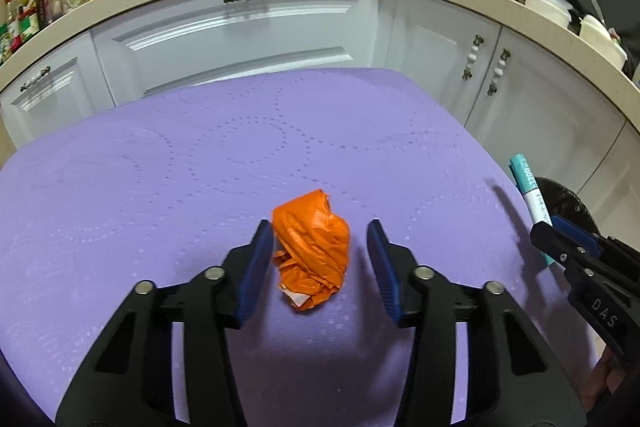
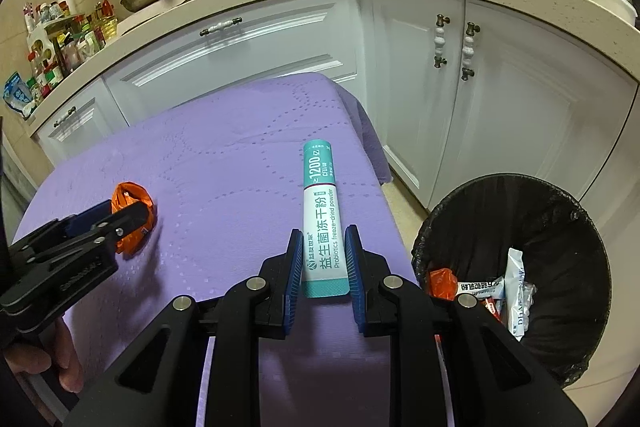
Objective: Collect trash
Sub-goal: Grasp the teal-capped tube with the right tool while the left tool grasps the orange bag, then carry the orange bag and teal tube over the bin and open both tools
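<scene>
Black linkages and blue pads of the right hand-held gripper (image 2: pixel 320 259) fill the near edge of the right wrist view, its jaws drawn in on the lower end of a teal-and-white probiotics sachet (image 2: pixel 321 217), which points up toward 12 o'clock over the purple surface (image 2: pixel 224 163). At about 3 o'clock from that sachet, off the surface's edge and lower down, stands the black-lined trash bin (image 2: pixel 516 267); several wrappers and an orange scrap already lie in it, so part of the collecting looks done.

At 9 o'clock in the same view, and centred in the left wrist view, the left hand-held gripper (image 1: pixel 320 259) stands spread around a crumpled orange wrapper (image 1: pixel 312 251) that rests on the surface. One blue pad sits just beside or perhaps touching the wrapper; the other is clearly apart, so the wrapper is bracketed but not yet pinched.

As a judgement, the task is well along: no other loose trash shows on the purple surface beyond these two pieces. What is left is to carry the sachet over the bin and let it go, to finish pinching the orange wrapper, and to drop that in too. Kitchen worktop clutter beyond lies well apart and seems no part of this
</scene>
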{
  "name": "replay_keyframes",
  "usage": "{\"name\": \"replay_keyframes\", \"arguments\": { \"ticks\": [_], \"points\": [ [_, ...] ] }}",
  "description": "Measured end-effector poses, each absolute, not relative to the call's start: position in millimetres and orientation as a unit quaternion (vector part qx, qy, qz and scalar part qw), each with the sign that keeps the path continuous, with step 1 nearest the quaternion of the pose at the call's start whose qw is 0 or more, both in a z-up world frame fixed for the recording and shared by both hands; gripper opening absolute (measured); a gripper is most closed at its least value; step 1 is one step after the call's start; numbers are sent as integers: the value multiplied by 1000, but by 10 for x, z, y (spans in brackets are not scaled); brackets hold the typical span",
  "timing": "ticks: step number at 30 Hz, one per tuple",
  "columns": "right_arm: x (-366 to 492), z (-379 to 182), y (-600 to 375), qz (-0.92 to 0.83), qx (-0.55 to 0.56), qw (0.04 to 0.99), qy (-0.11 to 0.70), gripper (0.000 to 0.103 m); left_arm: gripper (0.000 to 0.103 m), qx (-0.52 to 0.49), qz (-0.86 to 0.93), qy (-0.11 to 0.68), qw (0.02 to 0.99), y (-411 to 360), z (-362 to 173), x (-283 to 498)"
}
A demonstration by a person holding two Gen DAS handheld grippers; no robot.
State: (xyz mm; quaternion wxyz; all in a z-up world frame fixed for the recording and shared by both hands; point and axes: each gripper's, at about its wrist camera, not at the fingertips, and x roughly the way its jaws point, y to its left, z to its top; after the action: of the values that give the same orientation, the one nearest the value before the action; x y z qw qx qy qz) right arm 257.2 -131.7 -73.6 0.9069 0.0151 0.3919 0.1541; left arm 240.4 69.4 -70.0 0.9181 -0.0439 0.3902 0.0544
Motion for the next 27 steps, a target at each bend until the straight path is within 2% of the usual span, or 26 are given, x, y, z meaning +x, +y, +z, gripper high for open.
{"name": "replay_keyframes", "arguments": {
  "ticks": [1, 7, 27],
  "points": [
    [2570, -742, -1322, 154, 16, 907, 392, 23, 37, -41, 53, 392, 918, 687, -713, 2411],
    [2550, -756, -1324, 157, 15, 907, 391, 23, 35, -33, 50, 388, 920, 674, -722, 2399],
    [2261, -589, -1372, 161, 2, 917, 364, 22, 34, -39, 57, 352, 933, 744, -429, 1924]
  ]
}}
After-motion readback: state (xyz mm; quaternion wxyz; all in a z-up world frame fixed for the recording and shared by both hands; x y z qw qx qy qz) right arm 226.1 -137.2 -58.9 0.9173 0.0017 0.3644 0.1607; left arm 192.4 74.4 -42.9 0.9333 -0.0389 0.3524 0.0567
